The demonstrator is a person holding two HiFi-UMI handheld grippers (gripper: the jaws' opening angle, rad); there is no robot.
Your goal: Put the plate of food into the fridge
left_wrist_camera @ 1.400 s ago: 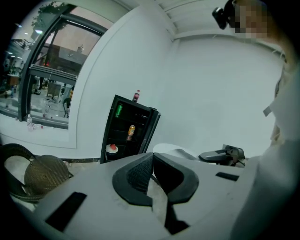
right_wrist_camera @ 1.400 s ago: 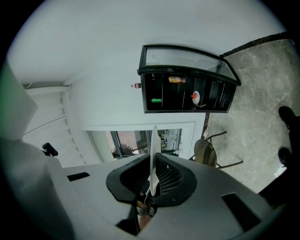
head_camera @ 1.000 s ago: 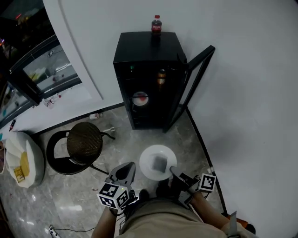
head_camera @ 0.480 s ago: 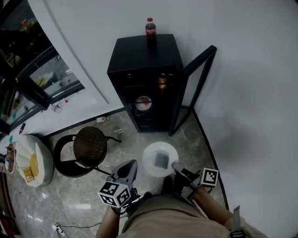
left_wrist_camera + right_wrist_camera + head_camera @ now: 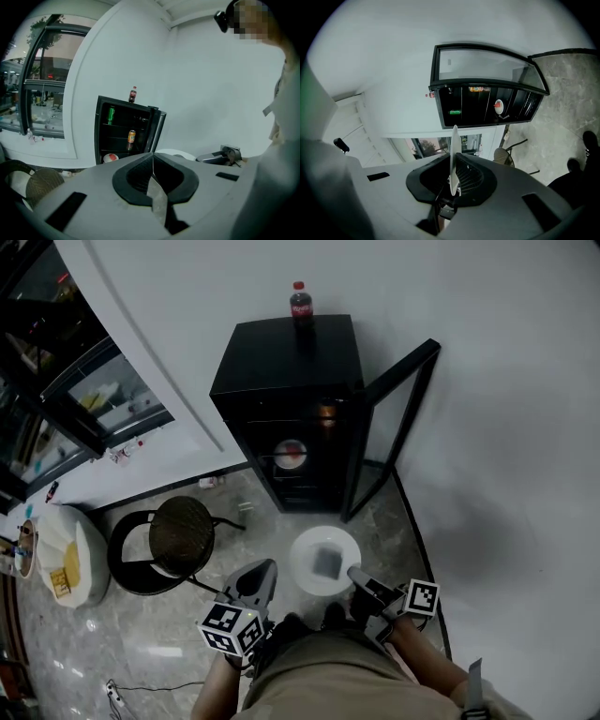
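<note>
A white plate (image 5: pixel 305 570) with a grey square of food (image 5: pixel 326 562) is held level over the floor, in front of the black fridge (image 5: pixel 291 381). My right gripper (image 5: pixel 356 576) is shut on the plate's near rim, and that rim shows edge-on (image 5: pixel 453 150) between the jaws of the right gripper (image 5: pixel 453 164). The fridge door (image 5: pixel 398 423) stands open to the right. My left gripper (image 5: pixel 257 579) is shut and empty, left of the plate. In the left gripper view the left gripper (image 5: pixel 152 161) points at the fridge (image 5: pixel 123 129).
A cola bottle (image 5: pixel 300 304) stands on the fridge top. Inside are a bowl (image 5: pixel 290 452) and cans (image 5: pixel 131 136). A round stool (image 5: pixel 181 531) stands left of the plate, a white bag (image 5: pixel 70 563) farther left. A wall runs along the right.
The view has drifted a little, so the fridge sits slightly higher and left. The plate stays in my right gripper, and the left gripper keeps its place.
</note>
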